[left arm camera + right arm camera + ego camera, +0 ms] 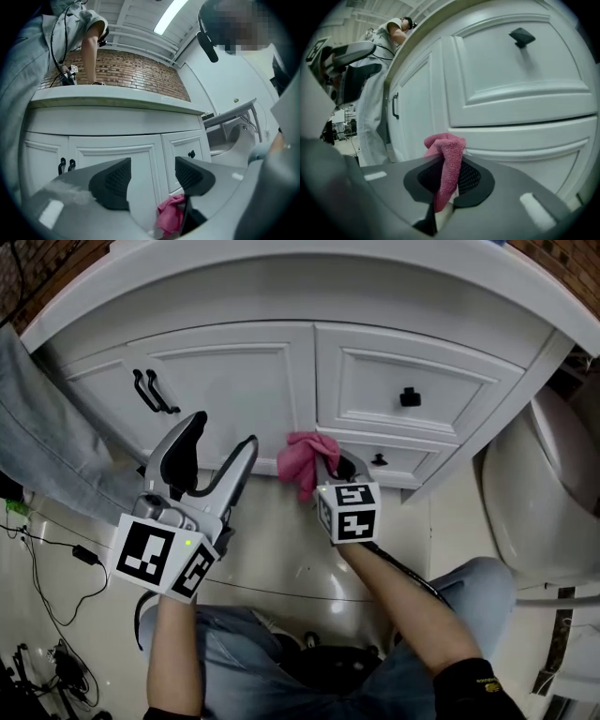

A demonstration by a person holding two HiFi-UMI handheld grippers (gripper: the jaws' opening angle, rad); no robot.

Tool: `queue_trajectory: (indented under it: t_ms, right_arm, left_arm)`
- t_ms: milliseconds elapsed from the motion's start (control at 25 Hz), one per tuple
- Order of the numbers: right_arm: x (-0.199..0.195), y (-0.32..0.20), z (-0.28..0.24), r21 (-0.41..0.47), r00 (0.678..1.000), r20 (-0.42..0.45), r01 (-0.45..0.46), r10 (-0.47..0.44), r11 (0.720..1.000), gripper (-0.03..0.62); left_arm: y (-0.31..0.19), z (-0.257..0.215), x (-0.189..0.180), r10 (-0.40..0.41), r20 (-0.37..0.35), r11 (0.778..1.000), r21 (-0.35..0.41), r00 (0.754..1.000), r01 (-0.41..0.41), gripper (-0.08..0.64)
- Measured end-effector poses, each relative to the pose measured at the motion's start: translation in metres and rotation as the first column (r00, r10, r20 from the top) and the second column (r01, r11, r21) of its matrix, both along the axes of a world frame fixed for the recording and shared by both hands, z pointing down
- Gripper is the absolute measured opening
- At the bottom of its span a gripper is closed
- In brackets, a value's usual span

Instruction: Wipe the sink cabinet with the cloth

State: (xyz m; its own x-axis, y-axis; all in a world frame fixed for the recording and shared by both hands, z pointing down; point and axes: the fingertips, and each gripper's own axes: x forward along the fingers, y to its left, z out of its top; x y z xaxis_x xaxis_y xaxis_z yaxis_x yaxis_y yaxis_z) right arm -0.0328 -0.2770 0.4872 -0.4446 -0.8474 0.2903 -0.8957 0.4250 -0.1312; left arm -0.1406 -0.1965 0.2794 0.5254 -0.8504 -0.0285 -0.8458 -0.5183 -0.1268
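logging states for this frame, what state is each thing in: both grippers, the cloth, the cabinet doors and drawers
left gripper: open, empty
right gripper: shut on the pink cloth
pink cloth: bunched, clamped between the jaws, hanging down
cabinet doors: shut
upper drawer: shut
lower drawer: shut

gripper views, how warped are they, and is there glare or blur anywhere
Left gripper view: heavy fisheye, dark vignette, white panelled sink cabinet bowed, ceiling light strip blown out. Right gripper view: same bulge, pink terry cloth sharp. Head view: sheen on glossy cream floor.
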Motion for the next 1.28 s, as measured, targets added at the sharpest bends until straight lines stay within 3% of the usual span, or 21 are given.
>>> queue_trajectory:
  t_ms: [200, 440, 520, 680, 760, 840, 920, 1080, 1200, 1280]
  right_arm:
    - [0.078, -0.001, 0.017, -0.045, 0.986, -0.060, -0.158, 0.155, 0.986, 0.035]
    - [0.166, 0.016, 0.015, -0.028, 0.957, -0.121, -0.269, 0.264, 0.963, 0.035]
    - [0.206, 0.021, 0.017, -0.034, 0.931, -0.133, -0.347, 0.340, 0.937, 0.035]
    - [0.290, 0.029, 0.023, -0.072, 0.842, -0.093, -0.538, 0.531, 0.840, 0.035]
    - [0.309, 0.033, 0.023, -0.083, 0.819, -0.085, -0.573, 0.567, 0.816, 0.035]
    - [0.301, 0.033, 0.023, -0.088, 0.836, -0.071, -0.548, 0.544, 0.831, 0.035]
    - [0.271, 0.031, 0.022, -0.080, 0.881, -0.071, -0.472, 0.467, 0.878, 0.035]
    - [0.162, 0.032, 0.028, -0.065, 0.981, -0.066, -0.186, 0.181, 0.980, 0.035]
    - [0.083, 0.034, 0.041, -0.089, 0.999, -0.030, 0.007, -0.010, 0.996, 0.035]
    - [0.052, 0.032, 0.054, -0.127, 0.999, -0.004, 0.034, -0.035, 0.991, 0.035]
  left_arm:
    - [-0.004, 0.010, 0.005, 0.015, 0.012, 1.000, -0.016, 1.000, -0.015, 0.298]
    - [-0.006, 0.014, 0.046, 0.090, 0.031, 0.996, -0.019, 0.995, -0.089, 0.298]
    - [-0.007, 0.014, 0.060, 0.113, 0.039, 0.994, -0.017, 0.993, -0.113, 0.298]
    - [-0.006, 0.009, 0.080, 0.139, 0.037, 0.990, -0.010, 0.990, -0.139, 0.302]
    - [-0.006, 0.009, 0.086, 0.148, 0.039, 0.989, -0.005, 0.988, -0.147, 0.302]
    - [-0.008, 0.014, 0.087, 0.147, 0.053, 0.989, -0.013, 0.988, -0.146, 0.302]
    - [-0.014, 0.021, 0.085, 0.138, 0.064, 0.990, -0.028, 0.988, -0.137, 0.302]
    - [-0.018, 0.024, 0.080, 0.119, 0.062, 0.992, -0.039, 0.991, -0.117, 0.305]
    - [-0.016, 0.020, 0.077, 0.106, 0.053, 0.994, -0.033, 0.993, -0.104, 0.305]
    - [-0.014, 0.018, 0.074, 0.103, 0.048, 0.994, -0.029, 0.994, -0.101, 0.305]
